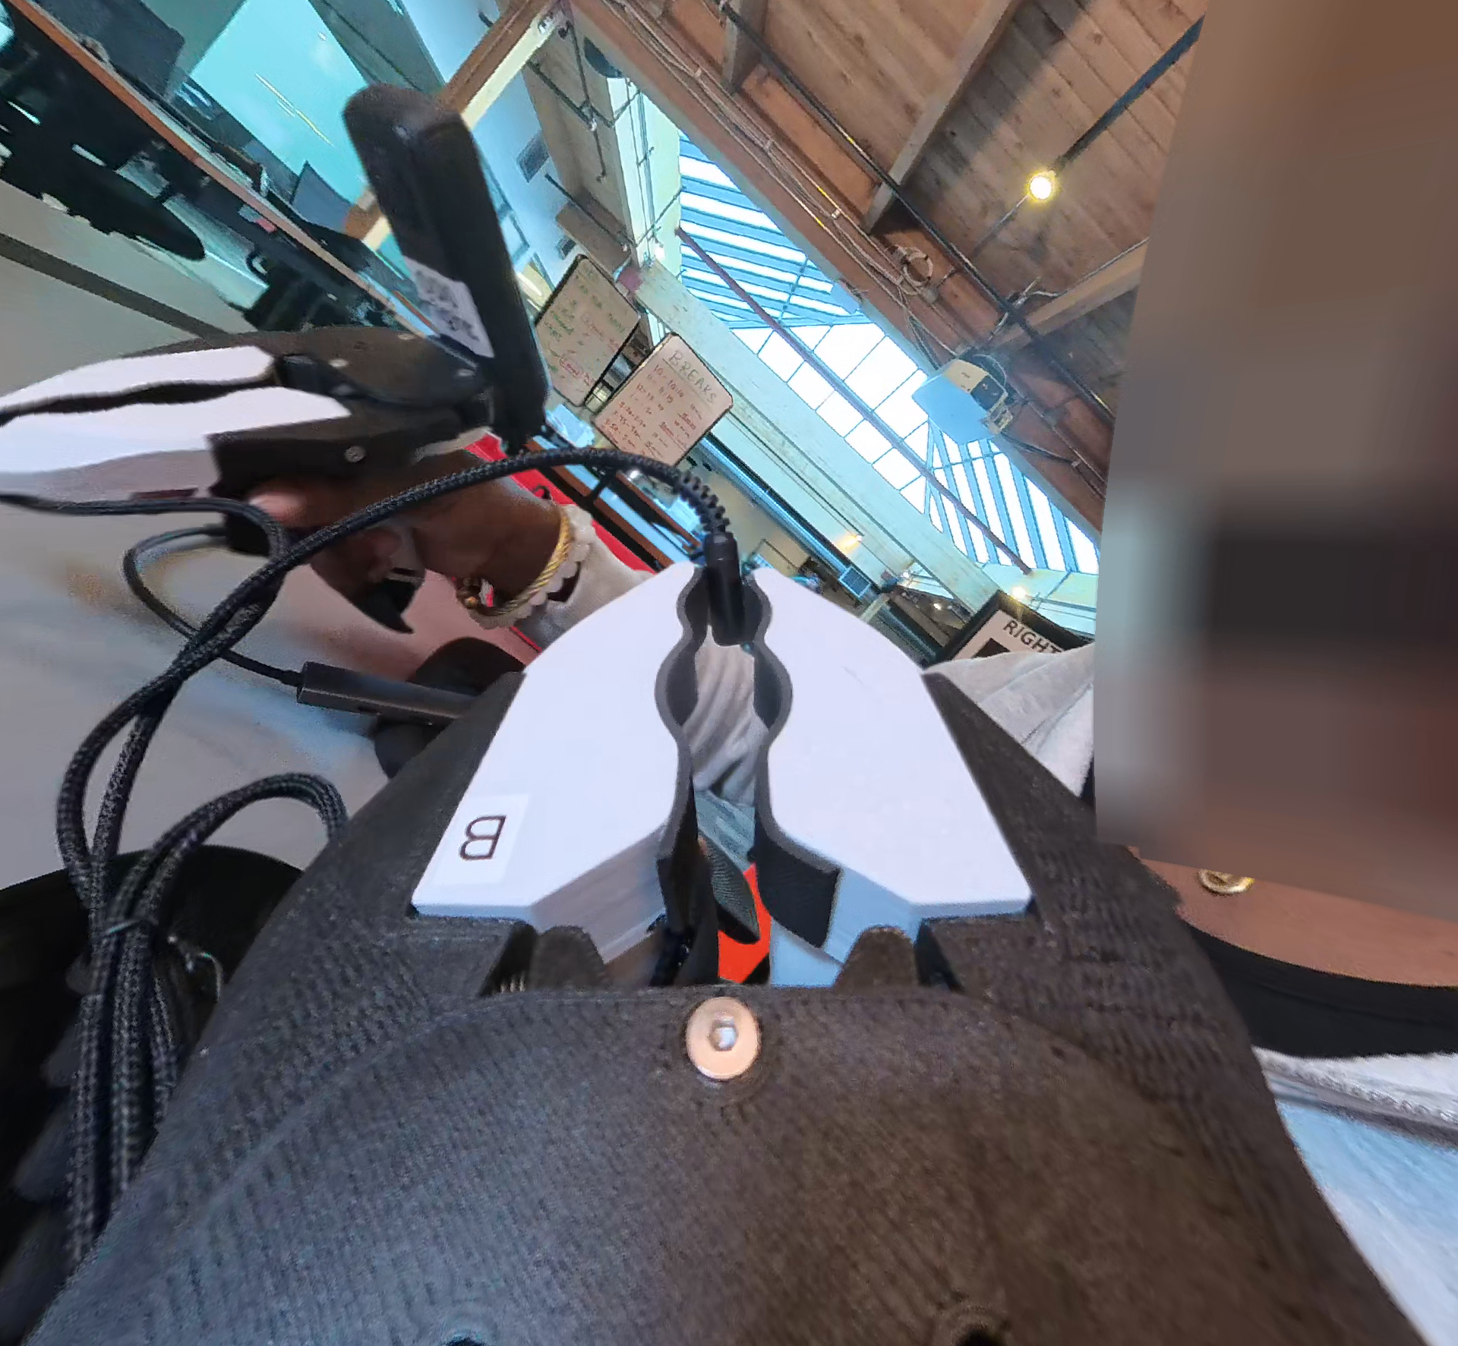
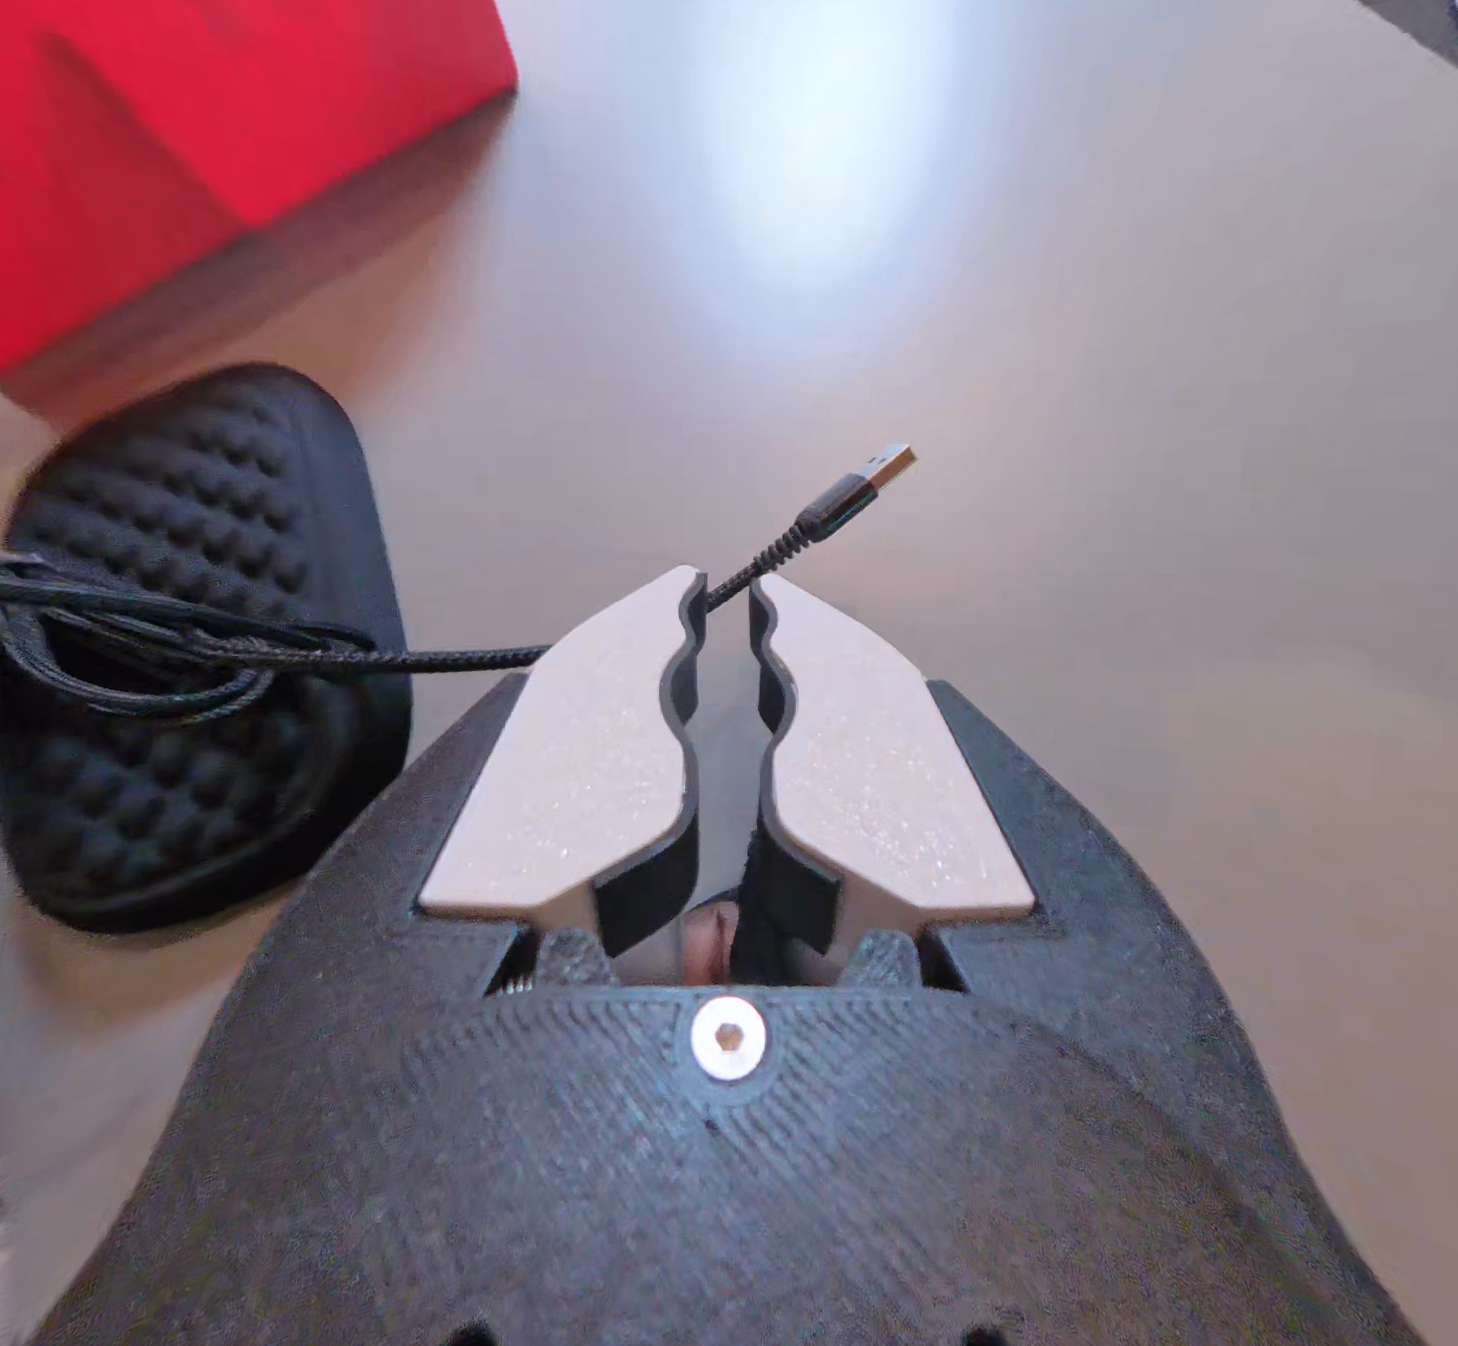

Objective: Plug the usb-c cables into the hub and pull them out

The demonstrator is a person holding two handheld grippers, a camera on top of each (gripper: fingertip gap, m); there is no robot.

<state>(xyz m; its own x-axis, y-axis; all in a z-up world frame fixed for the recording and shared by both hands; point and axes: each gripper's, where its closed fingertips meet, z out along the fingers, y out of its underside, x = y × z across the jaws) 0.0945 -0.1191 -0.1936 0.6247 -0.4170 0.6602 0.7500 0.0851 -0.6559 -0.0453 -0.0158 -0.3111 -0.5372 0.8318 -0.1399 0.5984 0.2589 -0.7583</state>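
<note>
The left tool [image 1: 722,610] pinches a black plug [image 1: 723,582] on a braided cable [image 1: 237,645], lifted off the tabletop [image 1: 47,716]. The right tool [image 2: 726,590], nearly closed, grips another braided cable [image 2: 742,581] behind its metal plug [image 2: 887,464], near a dimpled black pad [image 2: 197,677].

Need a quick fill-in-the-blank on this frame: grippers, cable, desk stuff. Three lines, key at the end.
1. The left hand-held gripper is ___ on a black plug.
2. In the right wrist view, the slack cable loops lie on a dimpled black ___.
3. The box on the table is ___ in colour.

Missing words: shut; pad; red
</note>
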